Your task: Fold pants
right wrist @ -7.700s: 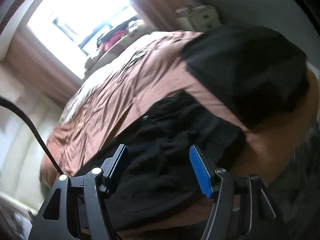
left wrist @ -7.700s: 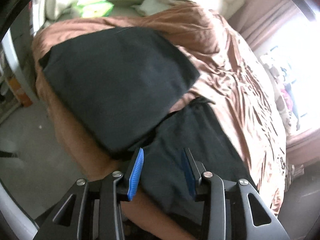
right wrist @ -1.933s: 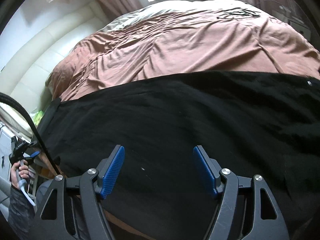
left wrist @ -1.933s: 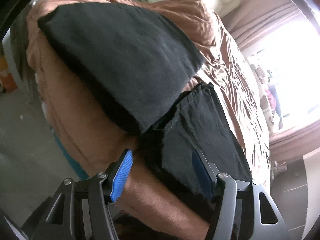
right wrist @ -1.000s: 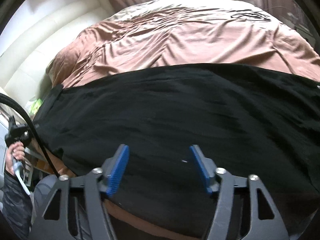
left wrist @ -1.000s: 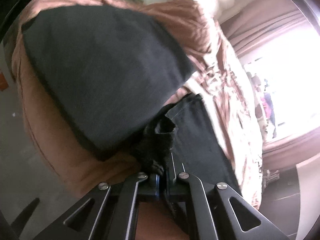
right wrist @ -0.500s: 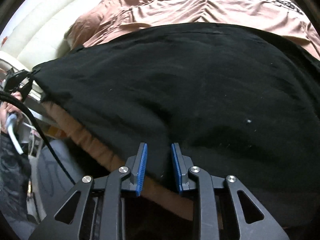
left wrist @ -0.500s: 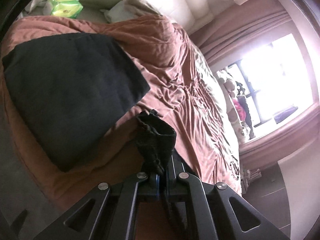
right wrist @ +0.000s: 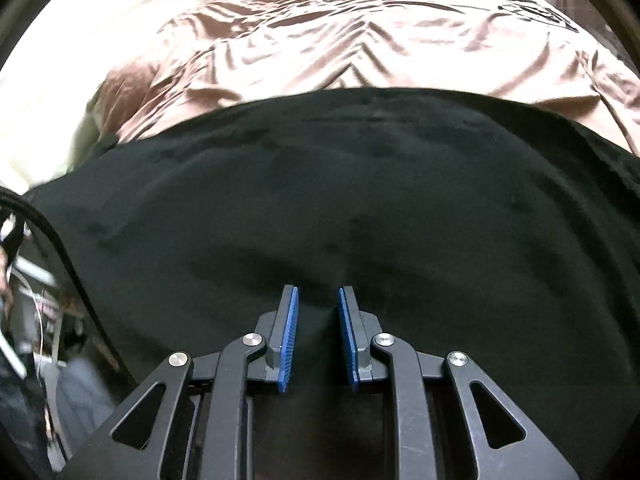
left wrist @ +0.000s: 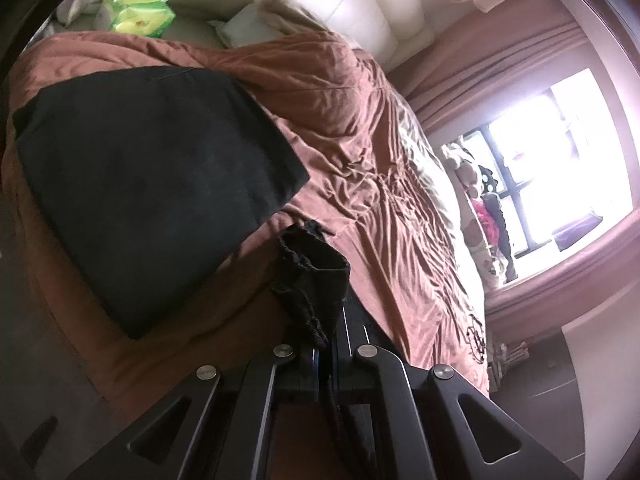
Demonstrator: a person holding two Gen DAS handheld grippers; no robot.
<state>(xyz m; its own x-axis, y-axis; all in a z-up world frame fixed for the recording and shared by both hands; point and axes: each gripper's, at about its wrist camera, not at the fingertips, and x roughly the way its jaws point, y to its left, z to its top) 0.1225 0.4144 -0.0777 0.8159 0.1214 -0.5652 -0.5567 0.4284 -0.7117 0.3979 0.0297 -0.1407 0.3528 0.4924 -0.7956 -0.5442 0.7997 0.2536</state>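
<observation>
The black pants [right wrist: 360,184] lie spread across the brown bedspread [right wrist: 360,32] and fill the middle of the right wrist view. My right gripper [right wrist: 318,320] sits at their near edge with its jaws closing. A ridge of black cloth stands pinched between the blue pads [right wrist: 290,332], and creases run out from it. In the left wrist view my left gripper [left wrist: 326,344] is shut on a bunched end of the pants [left wrist: 312,276]. That end is lifted clear of the bedspread [left wrist: 360,140], and more black cloth hangs below the fingers.
A separate black folded cloth [left wrist: 152,184] covers the bed's left corner. A green tissue pack [left wrist: 140,16] and a pale pillow [left wrist: 256,20] sit by the cream headboard. A bright window [left wrist: 560,168] with curtains is on the right. A cable [right wrist: 60,248] crosses the right view's left edge.
The left gripper shut on the pants' end and raised it off the bed. The right gripper's jaws went from wide apart to narrow, and it sank to the cloth's near edge.
</observation>
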